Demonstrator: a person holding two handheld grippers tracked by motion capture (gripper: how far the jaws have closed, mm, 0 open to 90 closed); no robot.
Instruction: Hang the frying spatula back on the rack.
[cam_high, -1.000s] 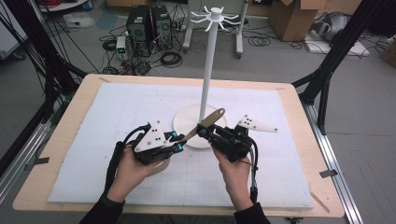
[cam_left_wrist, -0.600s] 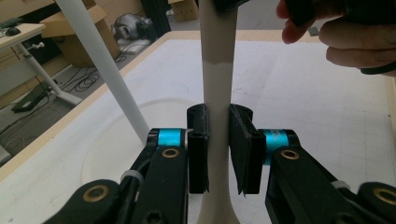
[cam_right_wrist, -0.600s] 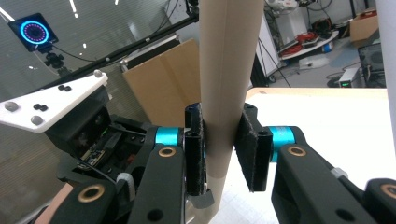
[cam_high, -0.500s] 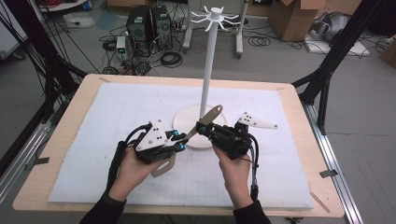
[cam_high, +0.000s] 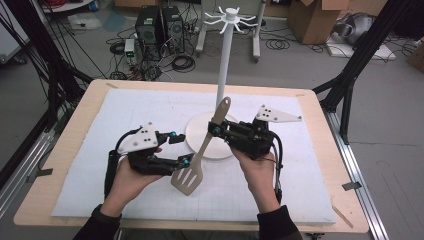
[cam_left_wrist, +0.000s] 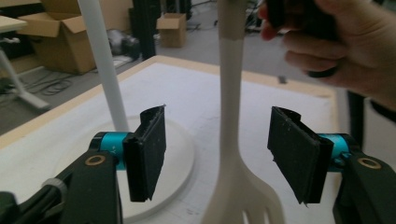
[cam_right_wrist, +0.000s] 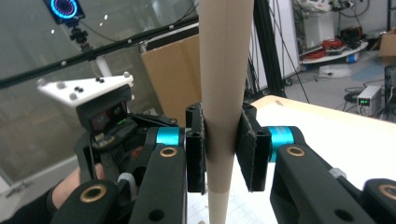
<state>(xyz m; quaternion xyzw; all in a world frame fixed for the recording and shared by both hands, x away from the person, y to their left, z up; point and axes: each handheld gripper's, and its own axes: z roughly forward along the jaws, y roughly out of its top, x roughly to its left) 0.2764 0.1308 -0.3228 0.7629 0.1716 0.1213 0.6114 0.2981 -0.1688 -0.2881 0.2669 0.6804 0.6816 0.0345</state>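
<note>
A beige slotted spatula (cam_high: 200, 155) hangs tilted over the white mat, head down near the front and handle tip up by the pole. My right gripper (cam_high: 216, 131) is shut on its handle (cam_right_wrist: 224, 116), both pads pressing on it. My left gripper (cam_high: 181, 149) is open; its jaws have just been opening. In the left gripper view the spatula's neck (cam_left_wrist: 231, 116) stands between the pads (cam_left_wrist: 149, 149), apart from both. A white hook stand has its pole (cam_high: 223, 60) and round base (cam_high: 200, 131) just behind the grippers.
A white mat (cam_high: 125, 110) covers the wooden table (cam_high: 320, 100). Black frame struts (cam_high: 350, 75) rise at both sides. Computers, cables and cardboard boxes lie on the floor beyond the far edge.
The left jaws have opened off the spatula. The right gripper has risen with the handle, so the spatula stands steeper with its head hanging free.
</note>
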